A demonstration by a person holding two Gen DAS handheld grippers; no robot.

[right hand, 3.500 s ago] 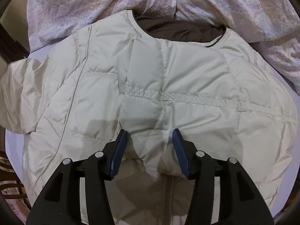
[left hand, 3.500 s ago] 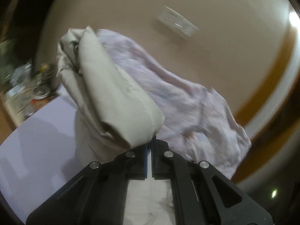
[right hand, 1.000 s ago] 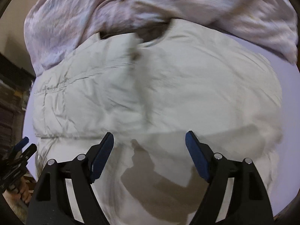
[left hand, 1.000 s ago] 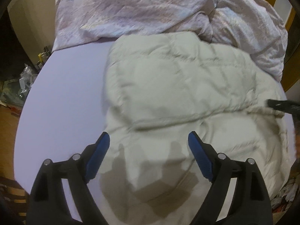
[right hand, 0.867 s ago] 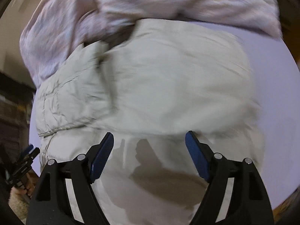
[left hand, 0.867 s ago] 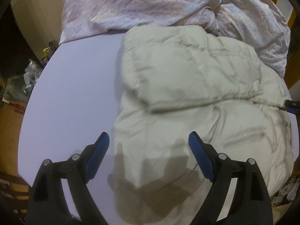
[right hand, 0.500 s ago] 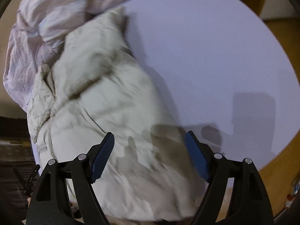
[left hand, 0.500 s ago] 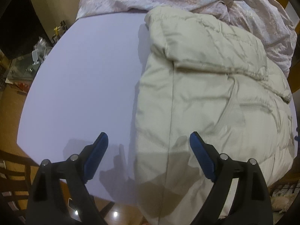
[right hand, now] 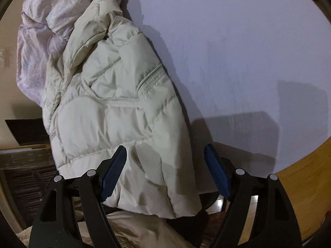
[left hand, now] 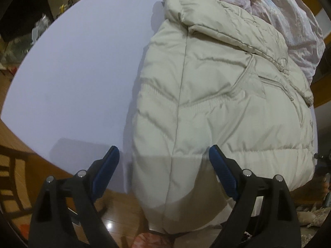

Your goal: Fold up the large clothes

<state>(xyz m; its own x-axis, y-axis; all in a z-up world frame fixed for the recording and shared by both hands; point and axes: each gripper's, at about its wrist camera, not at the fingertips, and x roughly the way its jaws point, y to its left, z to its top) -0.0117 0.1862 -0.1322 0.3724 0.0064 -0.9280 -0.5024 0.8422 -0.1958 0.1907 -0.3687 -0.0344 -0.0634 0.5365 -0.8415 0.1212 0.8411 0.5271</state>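
Observation:
A cream quilted puffer jacket [left hand: 217, 95] lies on the pale lilac table [left hand: 78, 66], both sleeves folded in over its body, its hem hanging over the near edge. My left gripper [left hand: 163, 155] is open above the hem's left corner, blue pads apart with the padded cloth between them, untouched. In the right wrist view the same jacket [right hand: 115, 95] runs up to the left. My right gripper [right hand: 165, 155] stands open over the hem's right corner, which droops past the table [right hand: 238, 51] edge.
A crumpled pale pink quilt [left hand: 279, 6] is heaped at the far side of the table, against the jacket's collar, and shows too in the right wrist view [right hand: 41, 33]. Wooden floor [left hand: 16, 144] and a chair back lie below the near edge. Dark furniture stands at left [right hand: 26, 161].
Both grippers have swung outward and down from over the jacket's middle to its hem corners at the near table edge. The jacket lies as it did, and the jaws stay wide.

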